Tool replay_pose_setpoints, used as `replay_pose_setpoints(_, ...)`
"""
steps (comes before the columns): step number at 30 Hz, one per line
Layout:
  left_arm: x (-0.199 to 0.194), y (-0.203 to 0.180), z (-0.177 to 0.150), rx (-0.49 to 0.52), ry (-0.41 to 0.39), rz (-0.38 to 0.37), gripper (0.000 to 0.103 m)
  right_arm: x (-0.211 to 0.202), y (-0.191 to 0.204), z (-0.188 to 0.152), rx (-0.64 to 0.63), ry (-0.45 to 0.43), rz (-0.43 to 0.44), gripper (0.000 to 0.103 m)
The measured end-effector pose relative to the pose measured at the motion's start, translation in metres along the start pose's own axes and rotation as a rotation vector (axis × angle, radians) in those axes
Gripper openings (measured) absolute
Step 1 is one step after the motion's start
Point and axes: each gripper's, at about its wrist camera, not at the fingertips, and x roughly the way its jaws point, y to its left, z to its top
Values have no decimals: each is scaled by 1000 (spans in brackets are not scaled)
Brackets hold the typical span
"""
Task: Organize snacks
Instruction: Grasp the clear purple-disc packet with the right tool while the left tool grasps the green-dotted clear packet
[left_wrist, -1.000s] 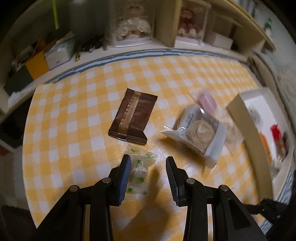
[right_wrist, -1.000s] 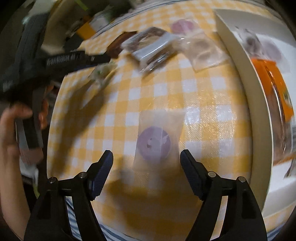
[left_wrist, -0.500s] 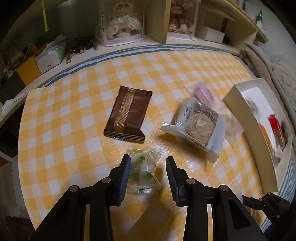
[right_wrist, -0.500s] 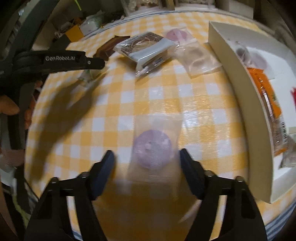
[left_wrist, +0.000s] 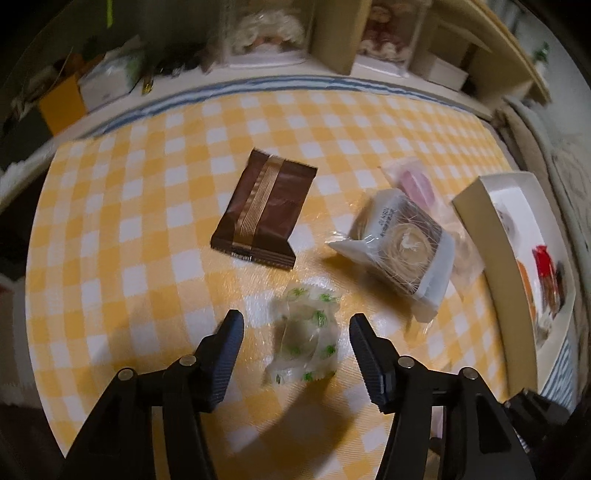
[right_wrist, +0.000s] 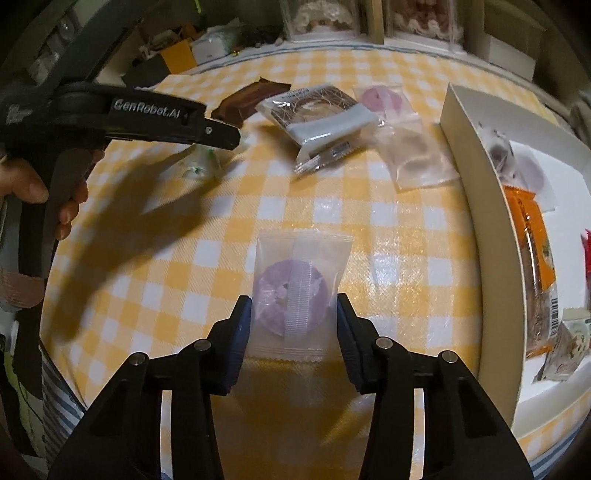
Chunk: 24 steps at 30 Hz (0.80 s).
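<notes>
A clear candy with green dots lies on the yellow checked cloth between the fingers of my left gripper. Its jaws are opening, with a gap on each side of the candy. In the right wrist view a clear packet with a purple disc lies flat on the cloth. My right gripper straddles its near half, and its jaws are closing with the pads just at the wrapper's side edges. The white box on the right holds several wrapped snacks, among them an orange pack.
A brown packet, a round cake in a clear and white wrapper and a pink snack lie mid-table. A person's hand holds the left gripper. Shelves with boxes line the far edge.
The left jaws have spread apart and the green-dotted candy now lies loose between them. The right jaws have narrowed in on the purple packet.
</notes>
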Motion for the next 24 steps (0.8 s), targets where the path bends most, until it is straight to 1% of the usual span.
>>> replay_pose_setpoints(4,2,-5,0,19,17,1,57,-6,0,-1,-16,-19,4,44)
replay_pose_setpoints(9,4,-17,0,58,23,2,57,-22,1,9,-34,-64,10,43)
replay_pose_setpoints(10,6,-19,0,69,25,10,55,-25,0,11,-33,-73,13,43)
replay_pose_setpoints(11,8,-22,0,78,26,19,48,-30,0,14,-34,-85,16,43)
replay_pose_setpoints(12,10,-24,-1,82,27,29,44,-33,0,15,-36,-95,17,43)
replay_pose_setpoints(13,13,-25,-2,87,34,42,36,-36,0,15,-39,-107,17,43)
replay_pose_setpoints(14,15,-27,-2,96,32,55,33,-41,0,17,-40,-121,18,43)
replay_pose_setpoints(15,15,-28,-3,102,28,63,33,-45,-1,19,-40,-133,22,43)
replay_pose_setpoints(16,14,-28,-2,96,25,56,33,-48,-2,21,-39,-143,26,43)
replay_pose_setpoints(18,9,-26,-1,72,-2,52,32,-52,-5,23,-35,-161,32,43)
replay_pose_setpoints(20,-2,-25,1,56,-48,58,32,-60,-9,26,-31,-181,36,43)
replay_pose_setpoints(24,-32,-27,6,16,-154,39,32,-75,-16,36,-39,-233,38,43)
